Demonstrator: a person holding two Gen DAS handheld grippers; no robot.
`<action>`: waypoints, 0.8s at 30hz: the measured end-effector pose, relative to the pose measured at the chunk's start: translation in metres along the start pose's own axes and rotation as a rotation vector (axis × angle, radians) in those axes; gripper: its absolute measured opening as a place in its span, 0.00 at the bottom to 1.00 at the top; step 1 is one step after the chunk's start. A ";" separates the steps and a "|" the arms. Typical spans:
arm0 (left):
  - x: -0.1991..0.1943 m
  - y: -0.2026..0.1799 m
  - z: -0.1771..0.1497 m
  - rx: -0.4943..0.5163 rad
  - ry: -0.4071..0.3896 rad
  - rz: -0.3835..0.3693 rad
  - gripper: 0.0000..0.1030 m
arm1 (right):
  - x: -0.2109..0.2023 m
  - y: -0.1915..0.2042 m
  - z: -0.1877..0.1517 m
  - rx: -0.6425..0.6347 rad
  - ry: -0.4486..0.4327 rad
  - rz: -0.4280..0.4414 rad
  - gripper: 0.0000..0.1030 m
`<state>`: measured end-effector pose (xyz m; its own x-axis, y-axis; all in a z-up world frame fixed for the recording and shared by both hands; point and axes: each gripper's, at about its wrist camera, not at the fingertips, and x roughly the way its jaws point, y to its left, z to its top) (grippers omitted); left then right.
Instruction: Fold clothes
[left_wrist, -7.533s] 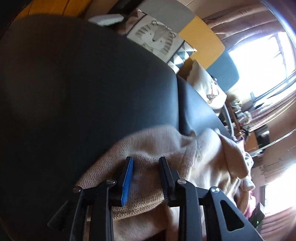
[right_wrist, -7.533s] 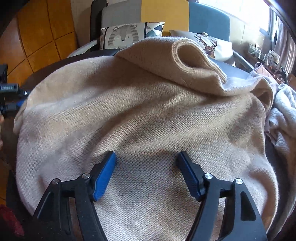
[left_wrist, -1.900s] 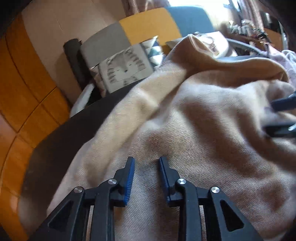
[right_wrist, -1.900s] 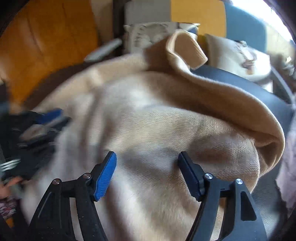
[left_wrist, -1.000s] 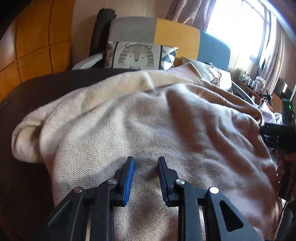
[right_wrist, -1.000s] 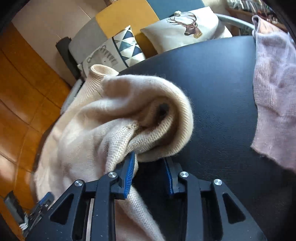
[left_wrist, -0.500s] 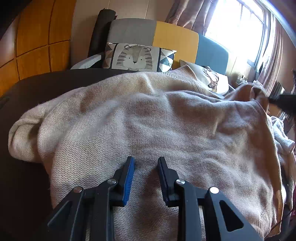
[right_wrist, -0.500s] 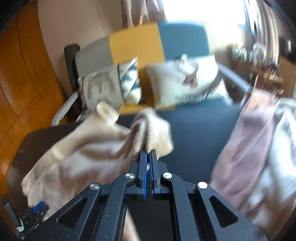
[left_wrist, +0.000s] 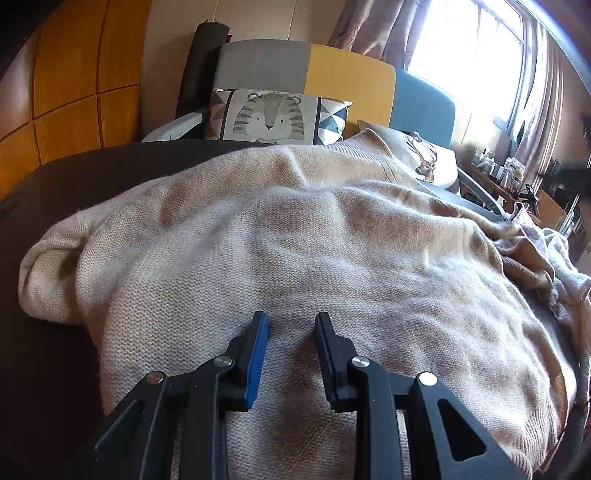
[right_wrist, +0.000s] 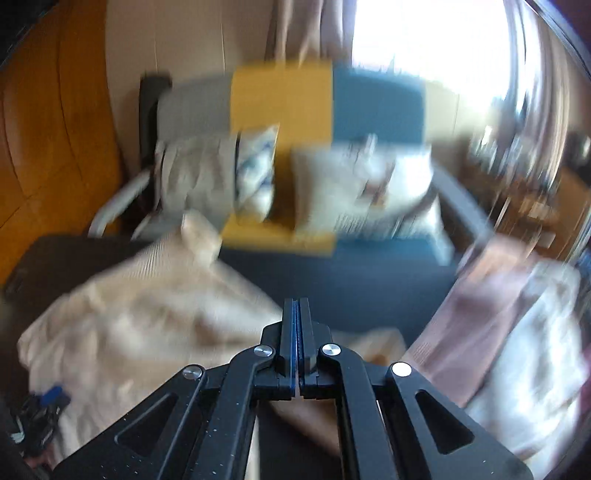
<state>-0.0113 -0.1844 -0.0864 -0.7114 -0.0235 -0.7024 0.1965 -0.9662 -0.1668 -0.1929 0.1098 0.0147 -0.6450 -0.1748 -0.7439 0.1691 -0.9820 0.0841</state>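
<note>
Two handheld grippers work over a beige knitted sweater (left_wrist: 295, 236) spread on a dark table (left_wrist: 55, 177). Left wrist view: the left gripper (left_wrist: 291, 321) hovers low over the near part of the sweater, its fingers (left_wrist: 258, 332) spread a little way apart with knit showing in the gap and nothing held between the blue pads. The sweater lies mostly flat with soft wrinkles; one sleeve is bunched into a rolled fold at the left edge, and the ribbed collar rises at the far side toward the sofa. Behind the table stands a sofa (left_wrist: 347, 81) with grey, yellow and blue back panels, carrying a tiger-print cushion (left_wrist: 266, 118) and a deer-print cushion (left_wrist: 424, 158). A pile of pale garments (left_wrist: 561, 258) lies at the right edge of the table, touching the sweater's right side. Right wrist view, strongly motion-blurred: the right gripper (right_wrist: 296, 306) has its fingers pressed together, pads touching, and beige fabric lies directly below and behind the finger bases; whether any of it is pinched cannot be told. The sweater (right_wrist: 147, 314) fills the left of this view, the left gripper appears small at the lower left edge, and pinkish and white garments (right_wrist: 517, 332) lie on the right.
</note>
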 end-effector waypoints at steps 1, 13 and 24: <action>0.000 0.001 0.000 -0.004 -0.001 -0.005 0.25 | 0.009 -0.003 -0.014 0.027 0.037 0.025 0.02; 0.017 0.025 0.021 0.138 0.042 0.117 0.29 | 0.039 -0.037 -0.097 0.213 0.191 -0.124 0.35; 0.024 0.050 0.032 0.145 0.059 0.130 0.29 | 0.084 0.014 -0.085 -0.056 0.161 -0.206 0.02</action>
<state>-0.0403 -0.2418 -0.0896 -0.6451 -0.1396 -0.7513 0.1820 -0.9829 0.0264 -0.1817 0.0875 -0.1031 -0.5442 0.0465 -0.8377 0.0906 -0.9894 -0.1138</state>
